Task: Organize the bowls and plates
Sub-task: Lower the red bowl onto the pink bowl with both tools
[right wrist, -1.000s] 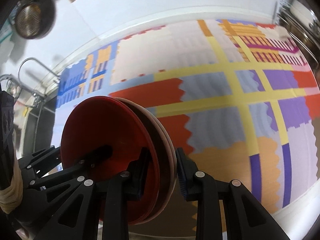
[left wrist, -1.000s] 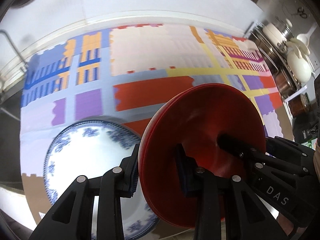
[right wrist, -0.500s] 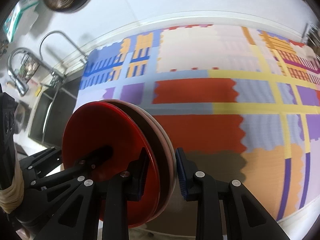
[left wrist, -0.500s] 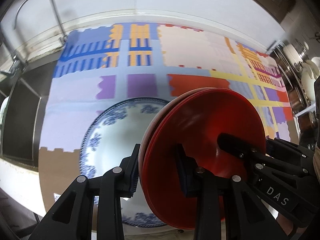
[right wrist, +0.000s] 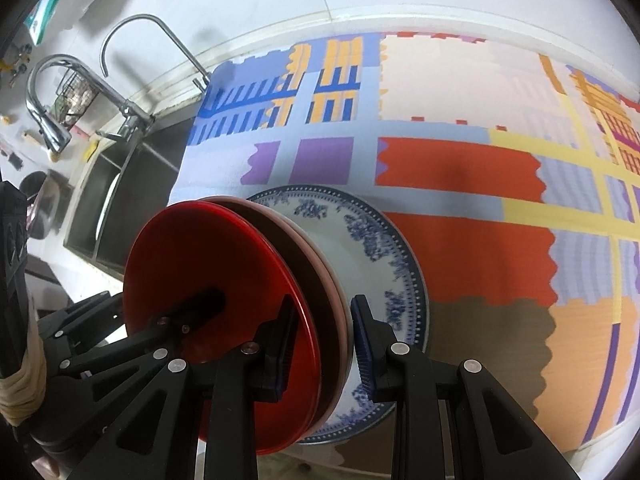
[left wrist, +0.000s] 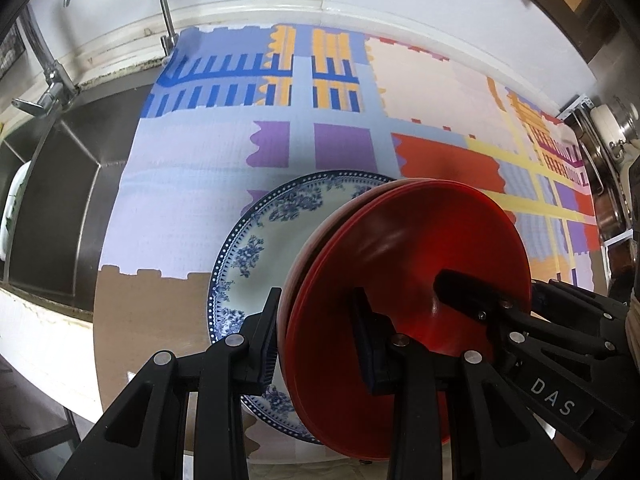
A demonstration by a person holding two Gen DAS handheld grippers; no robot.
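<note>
I clamp the red plates [left wrist: 408, 280] in both grippers, left [left wrist: 320, 344] and right [right wrist: 324, 340], over the blue plate [left wrist: 256, 248] for stacking.

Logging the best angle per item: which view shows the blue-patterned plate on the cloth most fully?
The right wrist view: the blue-patterned plate shows its far rim and right side beyond the red plates. The left wrist view shows only its left part, the rest hidden behind the red plates.
</note>
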